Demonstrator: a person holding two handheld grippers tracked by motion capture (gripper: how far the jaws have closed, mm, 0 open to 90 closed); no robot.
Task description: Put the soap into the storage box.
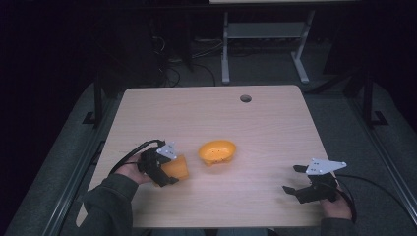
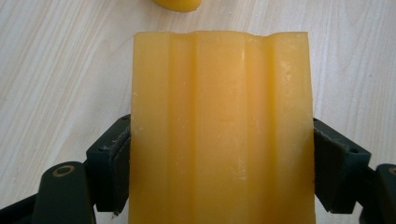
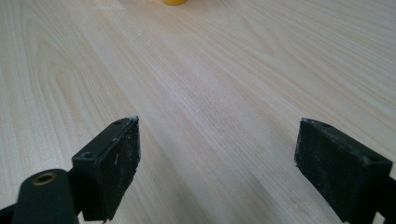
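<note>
An orange ridged block (image 1: 177, 167) (image 2: 219, 126) sits between the jaws of my left gripper (image 1: 164, 172) (image 2: 222, 163), which is shut on its two sides at the table's front left. An orange bowl (image 1: 217, 151) rests on the table (image 1: 265, 128) just right of that block; its rim (image 2: 177, 4) peeks in at the top of the left gripper view. My right gripper (image 1: 293, 180) (image 3: 217, 163) is at the front right, low over bare wood, jaws wide apart with nothing between them. A sliver of the bowl (image 3: 175, 2) shows far ahead of it.
A round cable hole (image 1: 245, 98) sits near the table's far edge. Beyond the table stand a white desk frame (image 1: 265, 44) and loose cables on a dark floor. Black cables trail from both grippers toward the front edge.
</note>
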